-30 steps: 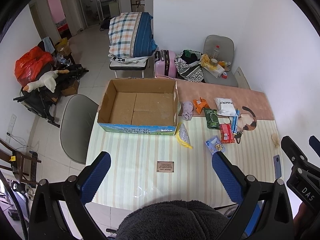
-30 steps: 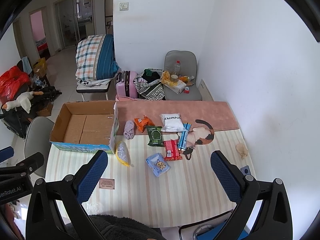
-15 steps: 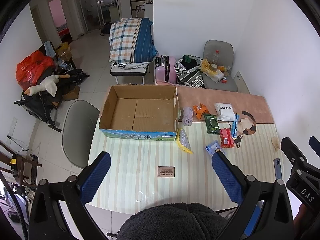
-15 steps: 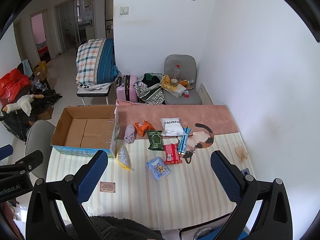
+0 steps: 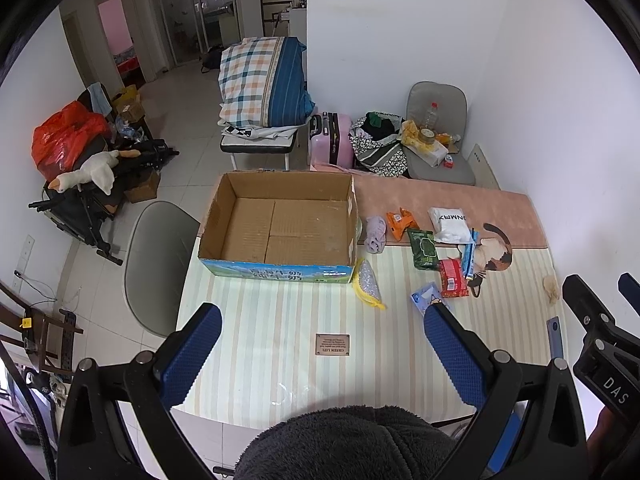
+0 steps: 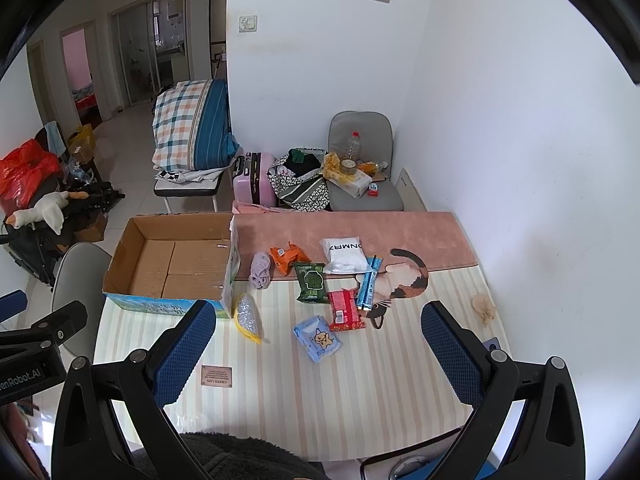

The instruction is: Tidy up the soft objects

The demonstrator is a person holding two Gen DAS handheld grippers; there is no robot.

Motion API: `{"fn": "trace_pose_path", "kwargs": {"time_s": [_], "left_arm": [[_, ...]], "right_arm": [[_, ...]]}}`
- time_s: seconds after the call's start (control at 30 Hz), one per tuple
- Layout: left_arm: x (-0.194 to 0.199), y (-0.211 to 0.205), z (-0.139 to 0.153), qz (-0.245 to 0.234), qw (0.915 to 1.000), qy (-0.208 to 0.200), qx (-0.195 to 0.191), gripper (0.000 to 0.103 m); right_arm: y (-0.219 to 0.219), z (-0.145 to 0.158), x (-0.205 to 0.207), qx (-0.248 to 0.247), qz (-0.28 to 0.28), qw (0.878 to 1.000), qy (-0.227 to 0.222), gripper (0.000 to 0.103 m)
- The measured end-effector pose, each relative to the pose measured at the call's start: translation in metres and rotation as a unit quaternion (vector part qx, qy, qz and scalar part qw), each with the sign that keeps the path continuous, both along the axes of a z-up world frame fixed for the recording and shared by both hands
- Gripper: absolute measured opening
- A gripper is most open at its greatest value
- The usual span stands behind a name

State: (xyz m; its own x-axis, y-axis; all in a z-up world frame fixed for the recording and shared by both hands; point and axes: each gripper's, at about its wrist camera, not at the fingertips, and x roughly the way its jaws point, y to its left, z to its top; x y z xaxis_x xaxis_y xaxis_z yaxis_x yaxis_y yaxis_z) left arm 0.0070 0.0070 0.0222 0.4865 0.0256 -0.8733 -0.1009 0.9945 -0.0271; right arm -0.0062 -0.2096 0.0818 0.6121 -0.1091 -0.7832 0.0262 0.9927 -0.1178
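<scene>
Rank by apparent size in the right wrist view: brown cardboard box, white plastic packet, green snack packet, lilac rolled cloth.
1. Brown cardboard box, clearly largest.
2. White plastic packet.
3. Green snack packet, near the white one.
4. Lilac rolled cloth, smallest.

Pink suitcase (image 5: 331, 138) beside plaid bedding (image 5: 264, 82); grey chair (image 6: 362, 168) holds bottle (image 6: 352, 148); goose toy (image 5: 86, 174) left.

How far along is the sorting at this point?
Nothing looks done: the cardboard box is empty. Nothing is in hand; the left gripper and right gripper hang open above the table. The lilac cloth, packets and pouches beside the box remain.
</scene>
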Motion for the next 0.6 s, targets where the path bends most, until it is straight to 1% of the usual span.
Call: {"fn": "trace_pose_path", "kwargs": {"time_s": [0.47, 0.6], "left_arm": [[0.0032, 0.0001, 0.0047, 0.005, 1.0000, 0.003, -0.001, 0.103], [0.0006, 0.0009, 0.0020, 0.007, 1.0000, 0.000, 0.000, 0.103]], "right_arm": [[0.0018, 0.0043, 0.0011, 0.004, 0.006, 1.000, 0.001, 0.103], [0.0017, 0.0023, 0.0007, 0.007, 0.009, 1.000, -0.002, 0.103]]}}
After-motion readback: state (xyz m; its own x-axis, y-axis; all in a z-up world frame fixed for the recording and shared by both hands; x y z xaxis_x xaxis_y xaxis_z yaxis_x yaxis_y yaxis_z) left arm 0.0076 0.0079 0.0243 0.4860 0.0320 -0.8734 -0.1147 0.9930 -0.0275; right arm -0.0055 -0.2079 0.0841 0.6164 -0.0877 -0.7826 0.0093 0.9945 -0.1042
